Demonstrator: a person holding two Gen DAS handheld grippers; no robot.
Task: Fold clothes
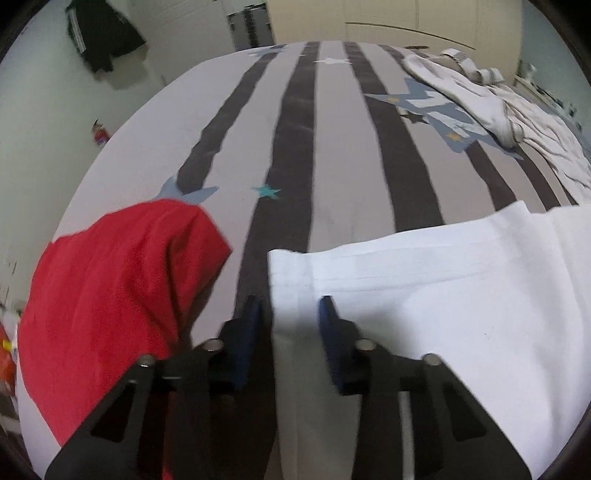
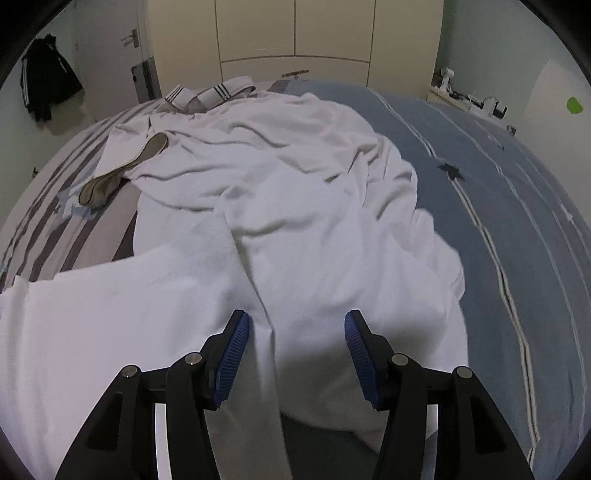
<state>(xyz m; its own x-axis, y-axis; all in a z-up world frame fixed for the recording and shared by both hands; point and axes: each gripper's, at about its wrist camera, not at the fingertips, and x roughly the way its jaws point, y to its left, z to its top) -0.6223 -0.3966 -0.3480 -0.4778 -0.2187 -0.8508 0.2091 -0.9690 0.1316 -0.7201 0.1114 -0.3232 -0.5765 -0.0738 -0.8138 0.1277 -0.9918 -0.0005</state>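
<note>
Bedroom walls and pale wardrobe doors (image 2: 295, 33) stand behind a bed (image 1: 332, 147) that carries all the clothes; its cover is grey with dark stripes on one half and blue on the other. A white garment (image 2: 295, 206) lies rumpled across the middle of the bed, reaching from the far end to the near edge, where a flatter part of it spreads smooth. This looks like the piece being folded.

The left gripper (image 1: 291, 317) points down at the near edge of the bed, its jaws narrow with a fold of the white garment's side edge between them; blur hides whether the pads truly press the cloth. The right gripper (image 2: 297, 332) hangs over the same garment further along the near edge, its jaws about half open and astride a raised crease, not visibly pinching it. Both seem placed to take the near hem at two points so the cloth can be lifted evenly.

A red garment (image 1: 122, 288) sits bunched at the near corner, apart from the white one, perhaps set aside. A dark jacket (image 2: 48, 85) hangs on the wall. The white garment's collar and sleeves cannot be made out, and both grippers cover the cloth beneath them.
</note>
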